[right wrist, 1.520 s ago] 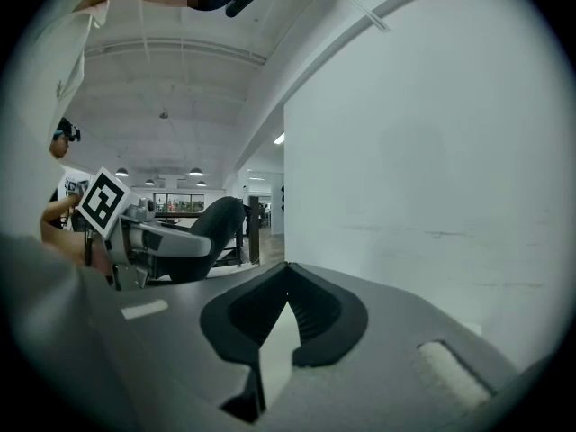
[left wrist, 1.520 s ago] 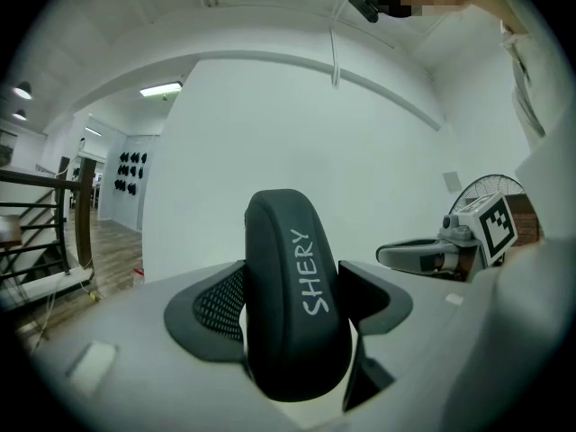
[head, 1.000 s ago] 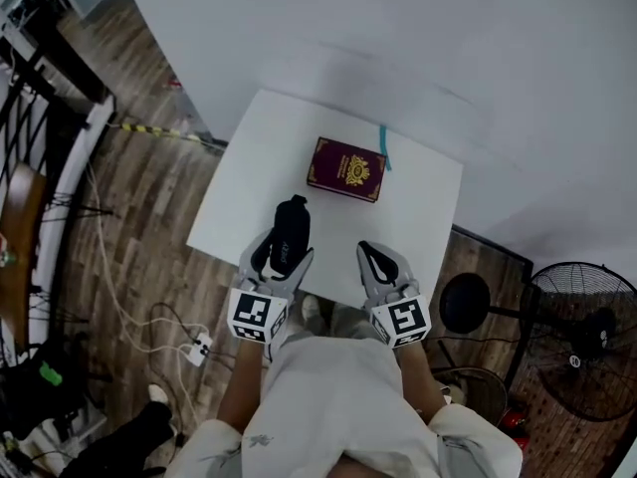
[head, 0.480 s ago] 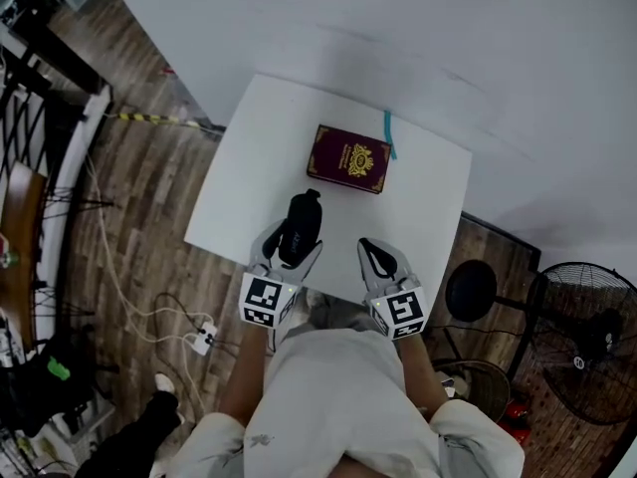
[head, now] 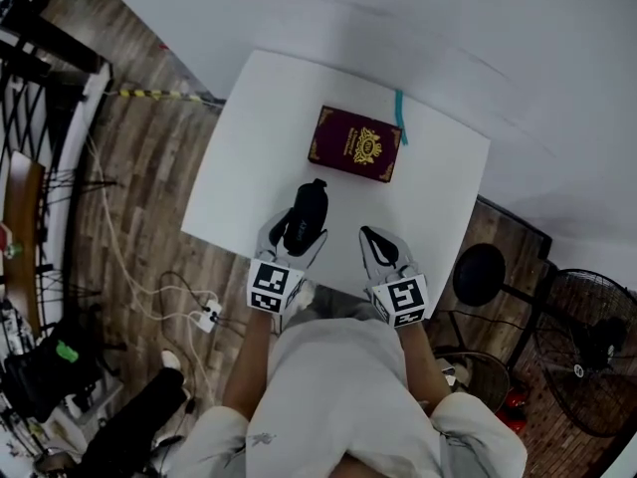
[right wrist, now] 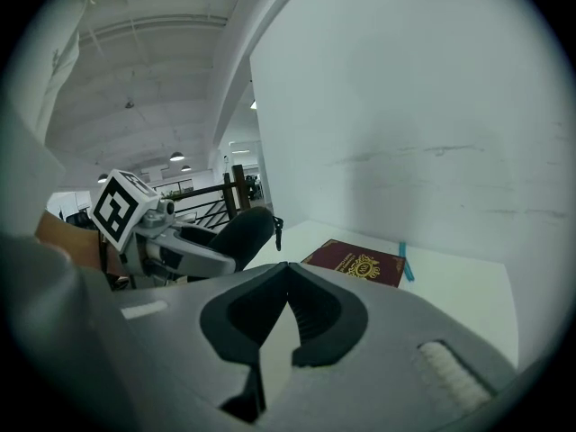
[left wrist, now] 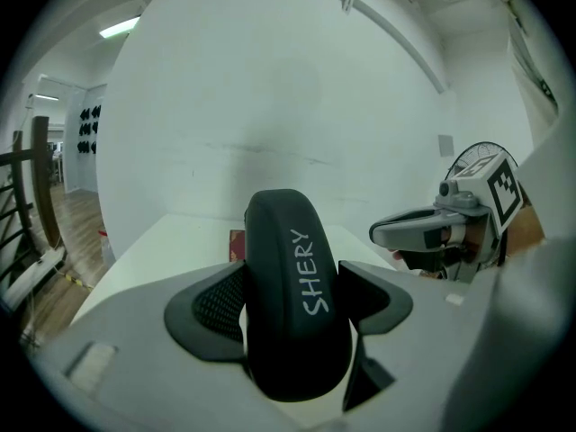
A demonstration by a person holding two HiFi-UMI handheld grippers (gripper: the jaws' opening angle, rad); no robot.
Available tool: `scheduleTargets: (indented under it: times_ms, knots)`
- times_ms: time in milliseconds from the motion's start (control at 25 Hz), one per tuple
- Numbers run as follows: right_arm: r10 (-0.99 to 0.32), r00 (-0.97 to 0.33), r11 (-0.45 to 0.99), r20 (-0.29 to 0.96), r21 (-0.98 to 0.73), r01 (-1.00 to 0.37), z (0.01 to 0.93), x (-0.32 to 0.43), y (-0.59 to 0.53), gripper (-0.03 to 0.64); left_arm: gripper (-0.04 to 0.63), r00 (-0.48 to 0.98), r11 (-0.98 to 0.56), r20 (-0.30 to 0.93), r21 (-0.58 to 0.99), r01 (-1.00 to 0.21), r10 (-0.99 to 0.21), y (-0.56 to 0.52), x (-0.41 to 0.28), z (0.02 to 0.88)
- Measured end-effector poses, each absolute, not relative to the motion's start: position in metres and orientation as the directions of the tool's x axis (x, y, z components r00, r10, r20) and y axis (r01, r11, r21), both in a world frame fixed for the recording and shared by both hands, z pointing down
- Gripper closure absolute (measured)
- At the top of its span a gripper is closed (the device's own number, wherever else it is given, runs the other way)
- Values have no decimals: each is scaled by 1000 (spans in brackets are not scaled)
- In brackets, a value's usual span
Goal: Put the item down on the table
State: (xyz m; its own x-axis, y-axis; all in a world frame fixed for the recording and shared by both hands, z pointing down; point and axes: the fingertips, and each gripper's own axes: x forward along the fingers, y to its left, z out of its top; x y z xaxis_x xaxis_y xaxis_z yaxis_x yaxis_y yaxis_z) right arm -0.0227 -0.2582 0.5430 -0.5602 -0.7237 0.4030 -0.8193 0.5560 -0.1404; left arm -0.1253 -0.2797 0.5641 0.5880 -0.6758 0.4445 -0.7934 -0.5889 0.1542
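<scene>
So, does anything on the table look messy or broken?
Nothing stands out. The red book lies flat on the white table, a thin teal stick beside it, and the left tongs hold a black case.

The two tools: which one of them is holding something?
The left tool is, its jaws clamped on a black case marked SHERY. The right tool has its jaws together with nothing between them.
</scene>
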Motion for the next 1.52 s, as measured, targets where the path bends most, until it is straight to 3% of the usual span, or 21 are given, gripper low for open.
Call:
scheduleTargets:
  times_ms: [800, 1520]
  knots:
    - [-655, -578, 553, 488, -212, -806, 599, -16, -286, 612, 252, 522, -548, 636, 181, -817, -568, -302, -116, 649]
    - [-601, -592, 551, 537, -258, -794, 634, -15, -287, 612, 247, 481, -533, 720, 182, -827, -500, -308, -111, 691]
